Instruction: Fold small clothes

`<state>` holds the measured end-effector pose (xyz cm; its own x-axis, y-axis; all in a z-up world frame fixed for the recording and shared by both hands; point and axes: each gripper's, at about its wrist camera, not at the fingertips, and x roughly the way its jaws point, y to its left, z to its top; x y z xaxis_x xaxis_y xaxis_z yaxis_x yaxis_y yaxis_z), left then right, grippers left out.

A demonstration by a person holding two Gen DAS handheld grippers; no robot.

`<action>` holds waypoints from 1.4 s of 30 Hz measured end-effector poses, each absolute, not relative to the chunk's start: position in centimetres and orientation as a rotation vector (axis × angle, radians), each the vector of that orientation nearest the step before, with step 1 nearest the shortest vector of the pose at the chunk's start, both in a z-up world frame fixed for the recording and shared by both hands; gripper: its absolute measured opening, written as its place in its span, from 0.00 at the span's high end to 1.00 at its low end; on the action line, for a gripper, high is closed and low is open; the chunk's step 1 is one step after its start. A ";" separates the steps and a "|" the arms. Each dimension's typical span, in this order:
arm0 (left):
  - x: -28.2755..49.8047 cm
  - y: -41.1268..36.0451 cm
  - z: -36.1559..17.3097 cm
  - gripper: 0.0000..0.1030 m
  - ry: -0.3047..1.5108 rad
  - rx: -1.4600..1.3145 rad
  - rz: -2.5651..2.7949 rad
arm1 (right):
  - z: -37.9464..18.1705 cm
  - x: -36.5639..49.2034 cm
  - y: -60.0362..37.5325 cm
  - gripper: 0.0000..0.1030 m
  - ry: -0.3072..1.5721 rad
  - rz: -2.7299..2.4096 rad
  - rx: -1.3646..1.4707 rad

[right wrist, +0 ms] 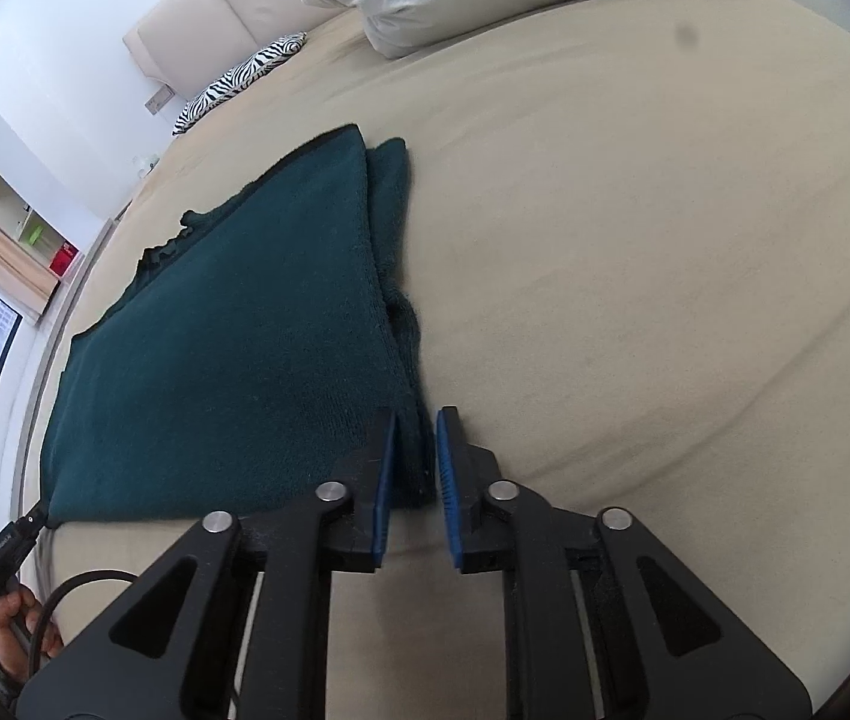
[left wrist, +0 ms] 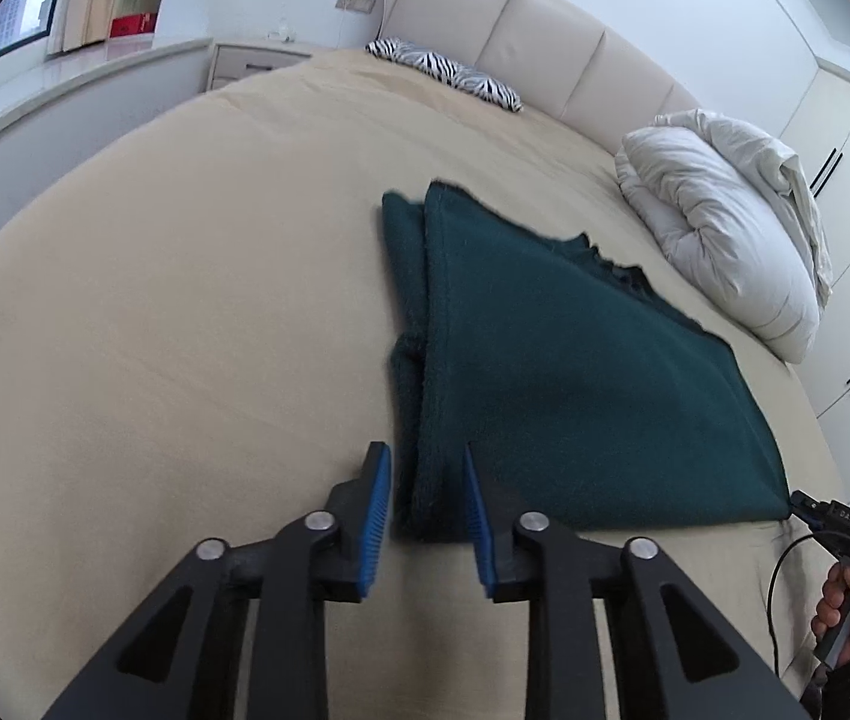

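Two tools stood apart, straddling the green garment's corners – dragged clear carelessly, the fold could slip.

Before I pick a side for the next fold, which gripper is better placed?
Neither clearly. Left gripper straddles the sweater's left near corner; right gripper straddles its right one. Both stand open, so use both.
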<state>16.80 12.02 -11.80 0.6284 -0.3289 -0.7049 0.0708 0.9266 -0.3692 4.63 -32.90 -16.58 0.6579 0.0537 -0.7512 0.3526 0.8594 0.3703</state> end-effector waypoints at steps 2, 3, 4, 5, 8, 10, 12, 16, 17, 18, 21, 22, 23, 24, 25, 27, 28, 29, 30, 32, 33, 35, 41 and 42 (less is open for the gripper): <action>17.1 11.5 -10.6 0.71 0.836 -0.293 -0.231 | -15.4 4.0 -32.9 0.81 0.819 -0.208 0.522; 17.4 11.1 -10.1 0.67 0.822 -0.279 -0.230 | -14.5 3.9 -32.8 0.80 0.795 -0.208 0.523; 18.0 10.5 -9.5 0.66 0.805 -0.264 -0.241 | -14.0 4.0 -32.7 0.79 0.783 -0.202 0.523; 18.5 10.0 -9.1 0.62 0.795 -0.253 -0.247 | -13.3 4.5 -32.5 0.79 0.773 -0.188 0.520; 21.0 7.7 -8.1 0.49 0.761 -0.210 -0.264 | -11.5 7.7 -30.6 0.79 0.755 -0.115 0.496; 23.1 6.1 -8.0 0.48 0.750 -0.182 -0.271 | -10.9 10.2 -29.3 0.78 0.757 -0.062 0.484; 24.9 4.8 -8.2 0.48 0.757 -0.180 -0.282 | -10.4 13.6 -27.2 0.78 0.756 0.029 0.481; 28.3 2.0 -8.8 0.48 0.757 -0.144 -0.287 | -11.4 20.5 -23.3 0.76 0.775 0.201 0.551; 29.3 1.3 -9.2 0.47 0.768 -0.123 -0.283 | -11.8 21.7 -22.7 0.75 0.778 0.229 0.574; 30.1 0.8 -9.6 0.47 0.779 -0.100 -0.274 | -12.5 23.3 -21.7 0.75 0.792 0.262 0.605; 32.2 0.0 -11.7 0.47 0.826 -0.042 -0.243 | -14.8 27.0 -20.1 0.75 0.843 0.292 0.660; 32.7 0.4 -12.7 0.47 0.845 -0.047 -0.232 | -15.5 27.7 -20.1 0.75 0.851 0.294 0.675; 32.8 0.9 -13.2 0.47 0.847 -0.070 -0.238 | -16.4 28.6 -20.5 0.75 0.860 0.279 0.701; 32.8 1.5 -13.5 0.47 0.841 -0.110 -0.252 | -17.2 29.0 -21.2 0.75 0.861 0.259 0.719; 32.9 2.2 -13.7 0.47 0.835 -0.152 -0.265 | -18.0 29.1 -22.2 0.76 0.851 0.250 0.754; 33.1 3.0 -13.9 0.47 0.834 -0.201 -0.283 | -19.1 28.5 -25.1 0.83 0.790 0.253 0.850; 33.3 3.3 -14.1 0.47 0.836 -0.218 -0.289 | -19.4 27.8 -27.0 0.83 0.761 0.199 0.864; 33.3 3.4 -14.2 0.47 0.836 -0.225 -0.291 | -19.8 27.1 -28.8 0.86 0.720 0.185 0.904; 33.3 3.3 -14.2 0.47 0.834 -0.225 -0.290 | -20.3 26.3 -30.4 0.87 0.687 0.177 0.952; 33.1 3.1 -14.2 0.47 0.828 -0.212 -0.289 | -20.5 24.6 -33.4 0.91 0.626 0.129 1.026; 33.0 3.1 -14.3 0.47 0.828 -0.213 -0.291 | -20.3 23.5 -34.8 0.90 0.588 0.092 1.030; 33.0 3.4 -14.3 0.47 0.831 -0.230 -0.295 | -20.1 21.6 -36.8 0.89 0.547 0.005 1.019; 29.3 1.6 -12.3 0.46 0.852 -0.124 -0.239 | -17.0 16.5 -36.7 0.82 0.551 -0.123 0.924; 28.3 1.2 -12.2 0.45 0.855 -0.127 -0.252 | -16.4 16.1 -35.5 0.82 0.546 -0.077 0.929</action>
<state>28.25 1.25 -12.17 0.6289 -0.2703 -0.7290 0.1686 0.9627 -0.2116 16.13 -35.54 -16.41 0.8624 0.1672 -0.4778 0.2924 0.6060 0.7398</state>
